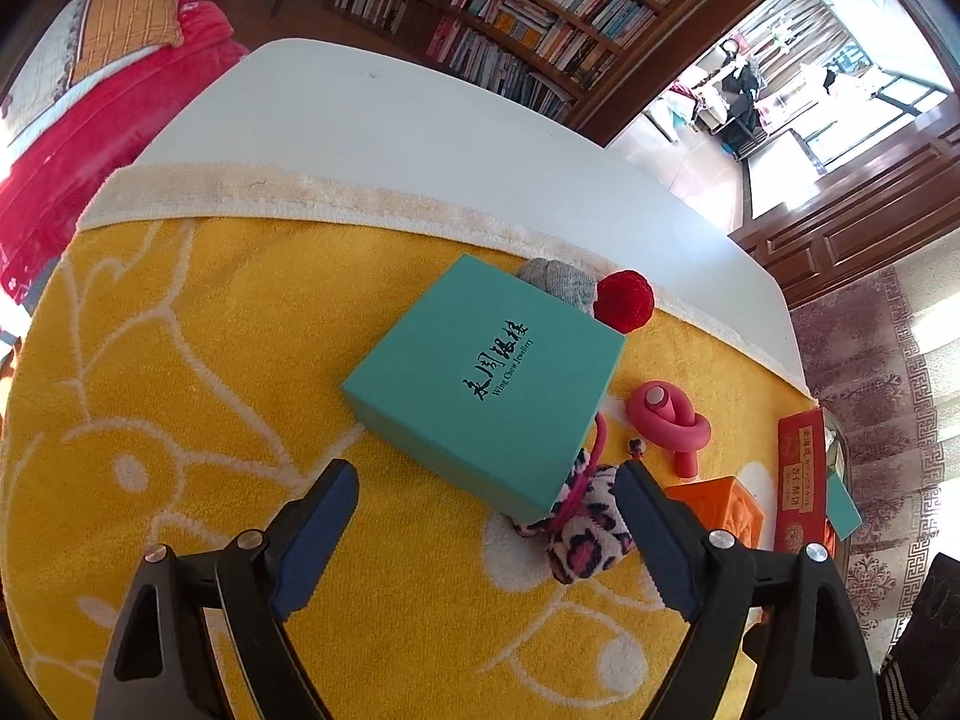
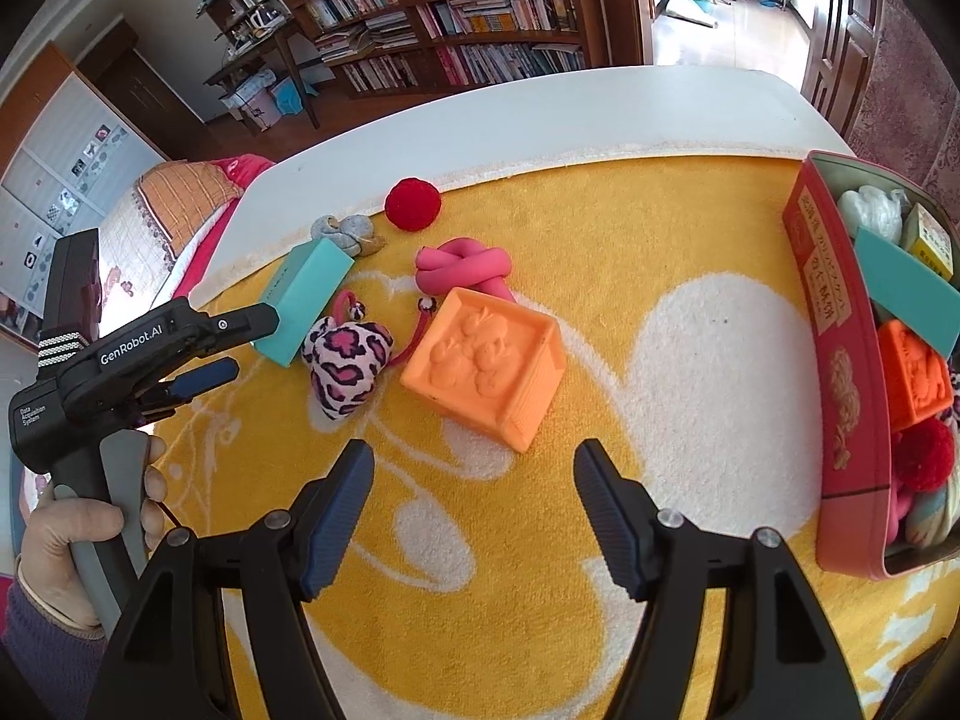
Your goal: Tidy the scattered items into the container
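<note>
Nearby, embossed orange cube (image 2: 485, 365), fuzzy leopard heart (image 2: 344, 363) — terry towel (image 2: 690, 312).

I see white table (image 2: 540, 114), far part bare. Yellow towel (image 2: 660, 252) with white pattern and cream border covers near part. On towel: teal box (image 1: 486, 378), grey sock (image 2: 348, 231) and red pompom (image 2: 413, 204) near border, pink knotted tube (image 2: 465, 270), leopard-print pouch (image 2: 345, 369), orange block (image 2: 486, 366). Red tin (image 2: 840, 360) at my right edge of towel, holding several items.
</note>
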